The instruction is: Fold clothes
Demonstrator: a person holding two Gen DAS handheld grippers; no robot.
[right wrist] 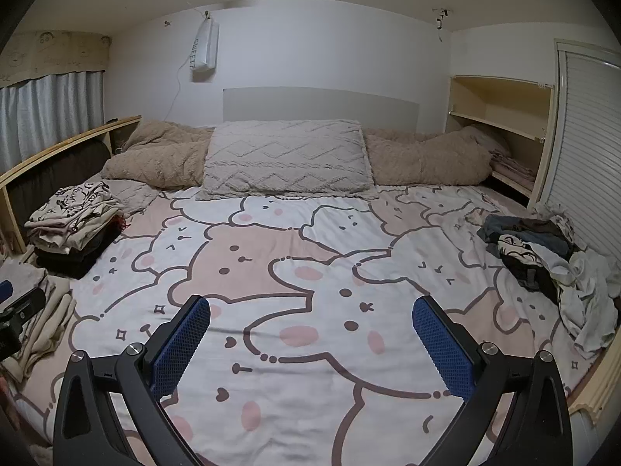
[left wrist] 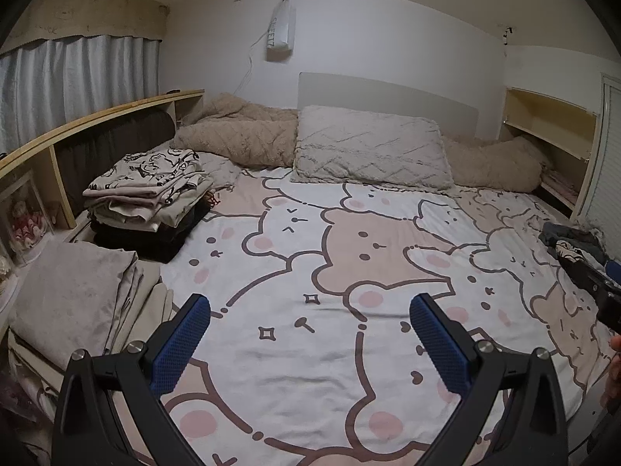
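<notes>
Left wrist view
Left gripper (left wrist: 310, 312): jaws spread wide, holding nothing, above the bear-print bed sheet (left wrist: 310, 264).
Folded stack (left wrist: 149, 202): at the bed's left edge, well ahead and left of the gripper.

Right wrist view
Right gripper (right wrist: 311, 312): jaws apart, empty, over the sheet's middle.
Unfolded clothes pile (right wrist: 551, 260): by the bed's right edge, ahead and right, apart from the fingers.
Pillow (right wrist: 287, 159): at the head edge.

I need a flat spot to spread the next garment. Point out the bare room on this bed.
The widest free patch is the middle of the bear-print sheet, bordered by the pillow, the folded stack on the left and the unfolded pile on the right. Both side edges are crowded.
</notes>
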